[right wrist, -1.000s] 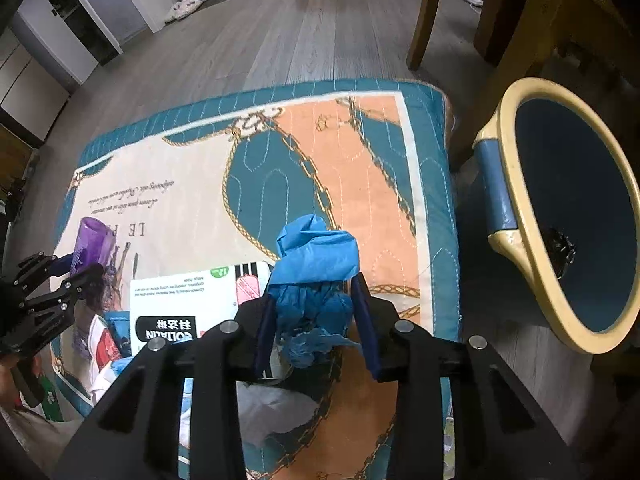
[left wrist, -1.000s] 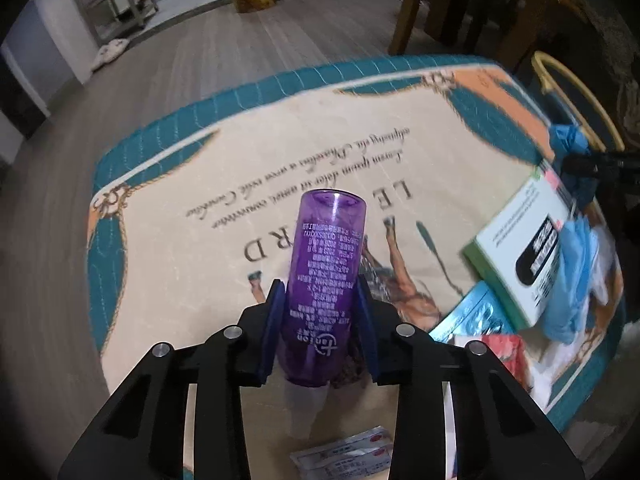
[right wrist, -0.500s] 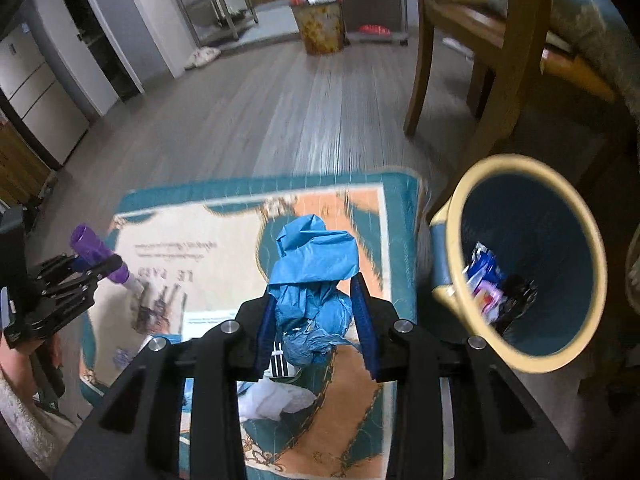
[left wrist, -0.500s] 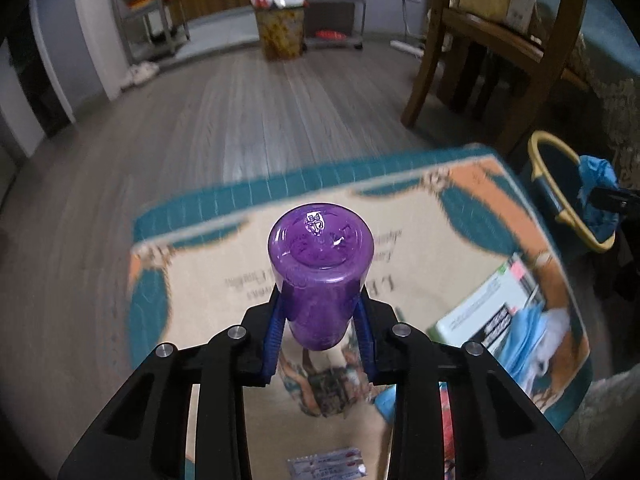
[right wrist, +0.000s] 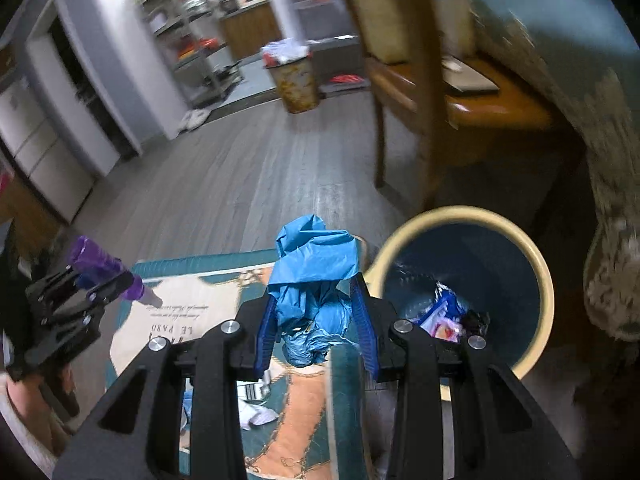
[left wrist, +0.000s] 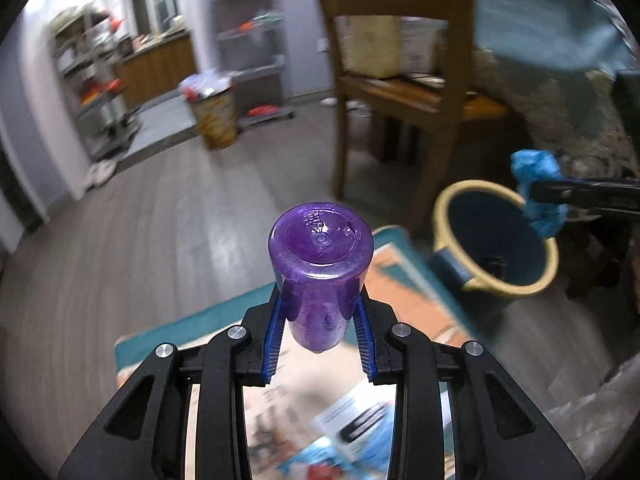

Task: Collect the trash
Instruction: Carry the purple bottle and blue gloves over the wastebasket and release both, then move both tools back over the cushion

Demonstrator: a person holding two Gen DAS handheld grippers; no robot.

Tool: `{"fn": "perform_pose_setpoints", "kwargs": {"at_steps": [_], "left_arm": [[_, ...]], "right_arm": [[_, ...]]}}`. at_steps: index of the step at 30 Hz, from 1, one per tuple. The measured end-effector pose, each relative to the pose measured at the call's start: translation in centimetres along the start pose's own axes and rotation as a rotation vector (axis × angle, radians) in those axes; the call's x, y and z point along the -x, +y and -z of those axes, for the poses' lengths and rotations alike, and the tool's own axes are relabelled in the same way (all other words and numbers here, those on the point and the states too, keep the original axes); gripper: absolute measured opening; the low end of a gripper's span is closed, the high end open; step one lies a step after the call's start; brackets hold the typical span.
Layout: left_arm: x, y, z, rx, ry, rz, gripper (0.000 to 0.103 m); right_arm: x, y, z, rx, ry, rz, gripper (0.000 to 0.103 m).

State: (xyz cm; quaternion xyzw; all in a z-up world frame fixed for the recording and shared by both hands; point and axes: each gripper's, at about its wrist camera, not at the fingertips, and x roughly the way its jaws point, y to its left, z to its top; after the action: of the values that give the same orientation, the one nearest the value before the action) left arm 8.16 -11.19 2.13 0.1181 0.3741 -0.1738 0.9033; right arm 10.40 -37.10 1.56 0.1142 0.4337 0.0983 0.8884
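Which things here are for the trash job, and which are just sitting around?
For the job:
purple bottle in the left hand-held gripper
blue wad in the right hand-held gripper
bin

Just around:
rug
chair
far basket
shelves

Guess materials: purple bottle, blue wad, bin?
Bottle: translucent glossy plastic, likely; moulded marks on its base, light glints through.
Wad: thin crinkled film or glove-like sheet, matte-to-satin; sharp creases. Could be plastic or nitrile, unclear.
Bin: smooth rigid plastic by the look, cream rim, dark blue inside; blur leaves it open.
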Motion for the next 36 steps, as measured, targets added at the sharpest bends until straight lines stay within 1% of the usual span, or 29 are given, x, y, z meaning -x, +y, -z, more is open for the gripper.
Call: {"fn": "perform_pose_setpoints", "kwargs": {"at_steps": [2, 4, 8, 13, 17, 20, 25, 26, 27, 28, 29, 32, 34, 36], "left_arm": [[-0.5, -2.1, -0.9, -0.015, -0.013, 0.04, 0.034], [-1.1, -3.9, -1.7, -0.033, -0.021, 0.072, 0.034], [-2.9, -8.7, -3.0, -0.099, -0.029, 0.144, 0.034], [-6.3, -13.9, -3.9, -0.156, -0.008, 0.221, 0.034], [-9.4, -17.7, -3.9, -0.18, 0.029, 0.275, 0.034], [-11.5, -19.6, -3.8, -0.197, 0.051, 0.291, 0.034], [-13.9, -21.1, -3.8, -0.201, 0.073, 0.303, 0.034], [-14.2, -21.1, -3.8, -0.195, 0.074, 0.308, 0.039], [-14.4, -21.1, -3.7, -0.19, 0.076, 0.308, 0.051], [-14.5, -21.0, -3.7, -0.186, 0.072, 0.3, 0.058], [-14.3, -20.7, -3.7, -0.183, 0.065, 0.293, 0.067], [-13.8, -19.9, -4.2, -0.163, 0.041, 0.28, 0.069], [-13.6, -19.1, -4.4, -0.138, 0.036, 0.28, 0.069], [-13.5, -18.4, -4.4, -0.121, 0.043, 0.273, 0.069]], "right_arm": [[-0.1, -1.9, 0.1, -0.041, 0.004, 0.004, 0.034], [-0.2, -4.1, 0.1, -0.061, 0.007, 0.036, 0.034], [-0.2, -8.5, 0.5, -0.149, 0.013, 0.058, 0.034], [-1.0, -13.3, 1.1, -0.224, 0.025, 0.096, 0.034], [-2.5, -15.7, 1.8, -0.235, 0.075, 0.146, 0.034], [-3.6, -16.8, 2.4, -0.234, 0.112, 0.182, 0.034], [-5.2, -18.2, 3.1, -0.27, 0.154, 0.204, 0.034], [-5.4, -18.3, 3.2, -0.278, 0.157, 0.202, 0.034], [-5.6, -18.4, 3.1, -0.28, 0.158, 0.203, 0.034], [-6.0, -18.3, 2.9, -0.276, 0.159, 0.202, 0.034], [-6.3, -18.2, 2.6, -0.27, 0.157, 0.198, 0.034], [-6.7, -18.0, 2.6, -0.268, 0.16, 0.193, 0.035], [-7.0, -17.9, 2.5, -0.274, 0.153, 0.187, 0.039], [-6.8, -17.6, 2.4, -0.284, 0.133, 0.173, 0.064]]}}
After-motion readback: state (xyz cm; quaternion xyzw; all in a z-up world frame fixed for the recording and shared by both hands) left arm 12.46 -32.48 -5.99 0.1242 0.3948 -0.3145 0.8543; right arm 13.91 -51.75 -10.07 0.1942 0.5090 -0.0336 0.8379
